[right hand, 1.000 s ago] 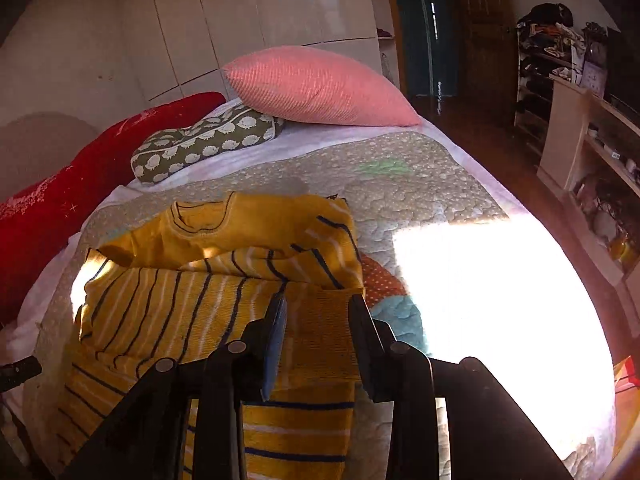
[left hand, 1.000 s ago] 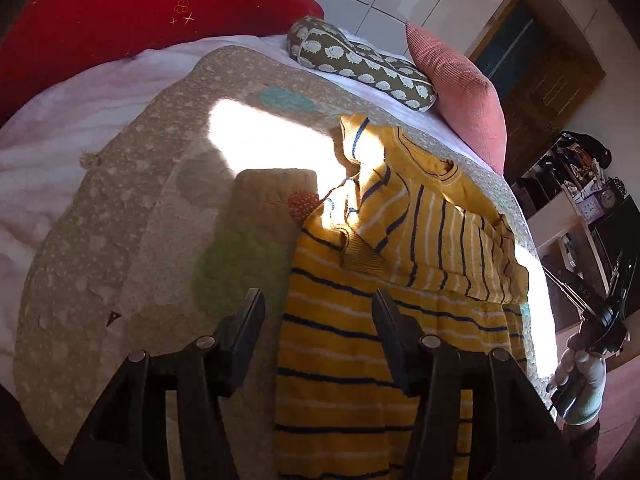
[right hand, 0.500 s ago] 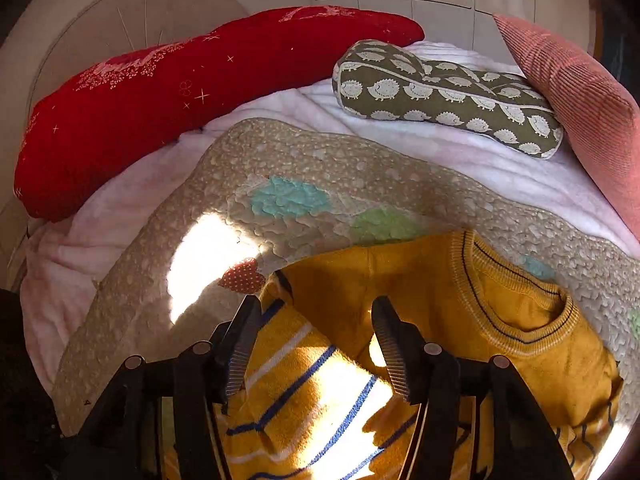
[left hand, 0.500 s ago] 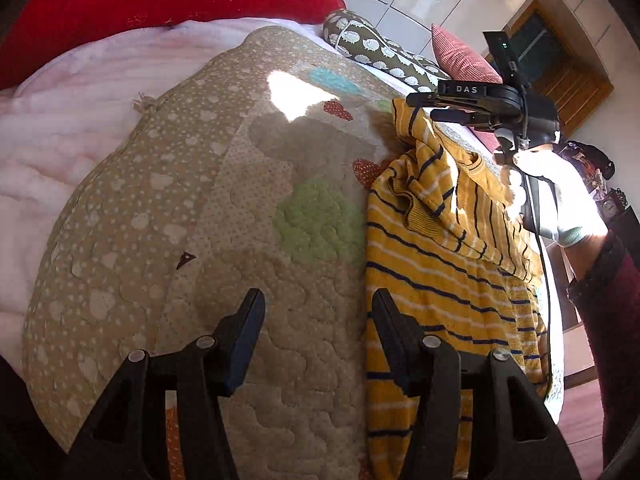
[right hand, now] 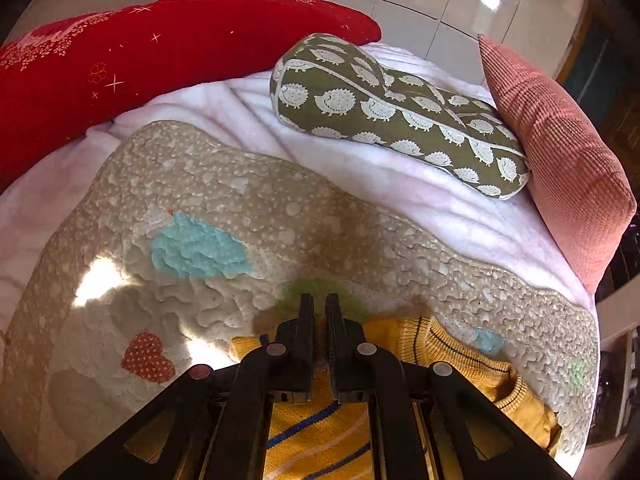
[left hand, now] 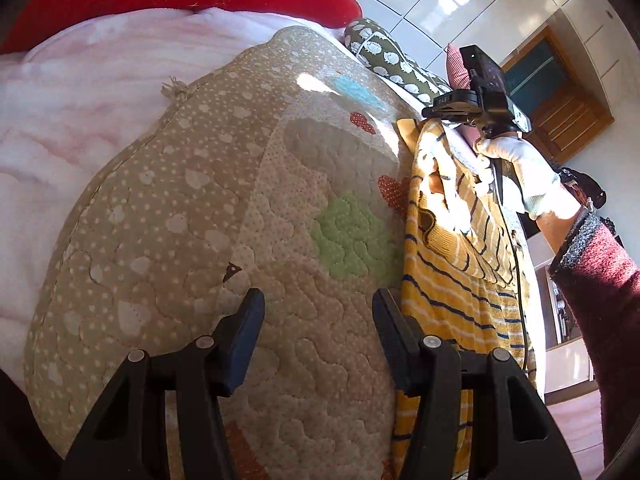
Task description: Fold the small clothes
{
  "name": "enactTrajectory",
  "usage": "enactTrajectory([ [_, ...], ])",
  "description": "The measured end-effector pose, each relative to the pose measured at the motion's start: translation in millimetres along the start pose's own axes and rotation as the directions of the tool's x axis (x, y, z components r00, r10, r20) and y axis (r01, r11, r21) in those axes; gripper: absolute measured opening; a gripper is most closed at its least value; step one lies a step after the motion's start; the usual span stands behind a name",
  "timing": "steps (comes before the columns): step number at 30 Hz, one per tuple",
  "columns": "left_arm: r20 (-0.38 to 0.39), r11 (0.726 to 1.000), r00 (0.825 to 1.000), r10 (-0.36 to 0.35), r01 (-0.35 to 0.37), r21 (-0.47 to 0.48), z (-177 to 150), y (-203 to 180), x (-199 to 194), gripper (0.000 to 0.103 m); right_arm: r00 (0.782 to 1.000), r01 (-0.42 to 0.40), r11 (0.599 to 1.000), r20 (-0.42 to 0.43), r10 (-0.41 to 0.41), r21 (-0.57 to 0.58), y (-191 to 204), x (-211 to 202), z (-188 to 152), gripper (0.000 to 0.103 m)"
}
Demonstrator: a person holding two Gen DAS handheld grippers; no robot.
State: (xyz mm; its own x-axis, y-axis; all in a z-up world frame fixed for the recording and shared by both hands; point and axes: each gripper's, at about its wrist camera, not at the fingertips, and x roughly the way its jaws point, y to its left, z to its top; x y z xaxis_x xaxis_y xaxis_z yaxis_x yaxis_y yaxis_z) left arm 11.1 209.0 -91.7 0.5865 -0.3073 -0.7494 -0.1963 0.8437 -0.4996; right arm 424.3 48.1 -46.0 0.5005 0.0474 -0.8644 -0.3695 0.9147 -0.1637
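Observation:
A small yellow sweater with navy stripes (left hand: 452,280) lies on a beige quilted mat (left hand: 200,240) on the bed. My left gripper (left hand: 318,312) is open and empty, low over the mat just left of the sweater's hem. My right gripper (right hand: 319,312) is shut on the sweater's upper edge near the shoulder (right hand: 436,344), beside the ribbed collar. In the left wrist view the right gripper's body (left hand: 476,104) and the gloved hand (left hand: 520,176) sit over the far end of the sweater.
A red bolster (right hand: 140,60), a green hedgehog-print pillow (right hand: 392,112) and a pink ribbed cushion (right hand: 560,148) lie along the head of the bed on a pale pink blanket (right hand: 240,108). A wooden door (left hand: 560,108) stands at the right.
My right gripper went from open over the sweater's top to shut on its upper edge. My left gripper stayed open and drifted slightly left off the hem.

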Motion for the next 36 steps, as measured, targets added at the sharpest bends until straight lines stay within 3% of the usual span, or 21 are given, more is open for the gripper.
enactTrajectory([
  [2,0.001,1.0,1.0,0.006,-0.006,0.003,0,0,-1,0.055,1.0,-0.007,1.0,-0.03,0.007,0.002,2,6,-5,0.008],
  [4,0.002,1.0,1.0,0.009,-0.009,0.006,-1,0,-3,0.055,0.999,-0.031,0.999,0.025,0.03,0.011,1,-12,-11,0.015],
  [6,0.003,1.0,1.0,0.011,-0.011,0.005,-1,-1,-4,0.055,0.994,-0.05,0.999,0.096,0.048,0.021,2,-38,-20,0.048],
  [8,0.006,1.0,1.0,0.009,-0.009,-0.002,-1,-2,-5,0.055,0.986,-0.072,0.997,0.153,0.068,0.021,3,-65,-34,0.06],
  [11,0.001,1.0,1.0,-0.005,0.005,-0.011,-4,-5,-7,0.056,0.989,-0.103,0.994,0.112,0.099,0.025,9,-72,-61,0.058],
  [14,-0.008,1.0,1.0,-0.008,0.008,-0.006,-8,-11,-12,0.056,0.994,-0.106,0.994,-0.003,0.106,0.028,20,-42,-89,0.031],
  [15,-0.004,1.0,1.0,-0.002,0.002,0.001,-10,-14,-14,0.056,0.988,-0.148,0.988,-0.038,0.149,0.047,25,-33,-99,0.028],
  [17,0.007,1.0,1.0,0.018,-0.018,0.019,-13,-18,-21,0.057,0.982,-0.183,0.981,-0.026,0.185,0.062,37,-31,-117,0.031],
  [18,0.013,0.999,0.999,0.029,-0.03,0.025,-15,-19,-24,0.058,0.971,-0.238,0.969,-0.008,0.239,0.065,43,-37,-124,0.031],
  [19,0.018,0.999,0.999,0.04,-0.04,0.026,-16,-19,-27,0.061,0.945,-0.325,0.941,-0.009,0.327,0.088,46,-41,-131,0.03],
  [21,0.018,0.998,0.998,0.053,-0.053,0.02,-18,-20,-28,0.061,0.877,-0.474,0.873,-0.026,0.48,0.113,55,-49,-145,0.031],
  [24,0.011,0.998,0.998,0.061,-0.061,0.018,-21,-25,-29,0.061,0.813,-0.57,0.814,-0.068,0.578,0.107,66,-60,-166,0.031],
  [26,0.012,0.996,0.997,0.076,-0.077,0.047,-25,-34,-30,0.062,0.789,-0.604,0.786,-0.041,0.614,0.132,58,-75,-183,0.031],
  [28,0.002,0.993,0.996,0.093,-0.092,0.079,-29,-42,-27,0.063,0.772,-0.632,0.757,0.048,0.634,0.168,30,-101,-203,0.031],
  [31,-0.034,0.989,0.994,0.106,-0.102,0.104,-36,-51,-17,0.063,0.797,-0.604,0.747,0.202,0.569,0.278,-35,-141,-246,0.042],
  [34,-0.098,0.991,0.992,0.075,-0.063,0.121,-45,-60,-2,0.063,0.858,-0.512,0.756,0.286,0.426,0.408,-103,-175,-307,0.048],
  [36,-0.131,0.991,0.989,0.069,-0.053,0.124,-53,-66,7,0.063,0.883,-0.466,0.731,0.316,0.347,0.499,-141,-194,-353,0.052],
])
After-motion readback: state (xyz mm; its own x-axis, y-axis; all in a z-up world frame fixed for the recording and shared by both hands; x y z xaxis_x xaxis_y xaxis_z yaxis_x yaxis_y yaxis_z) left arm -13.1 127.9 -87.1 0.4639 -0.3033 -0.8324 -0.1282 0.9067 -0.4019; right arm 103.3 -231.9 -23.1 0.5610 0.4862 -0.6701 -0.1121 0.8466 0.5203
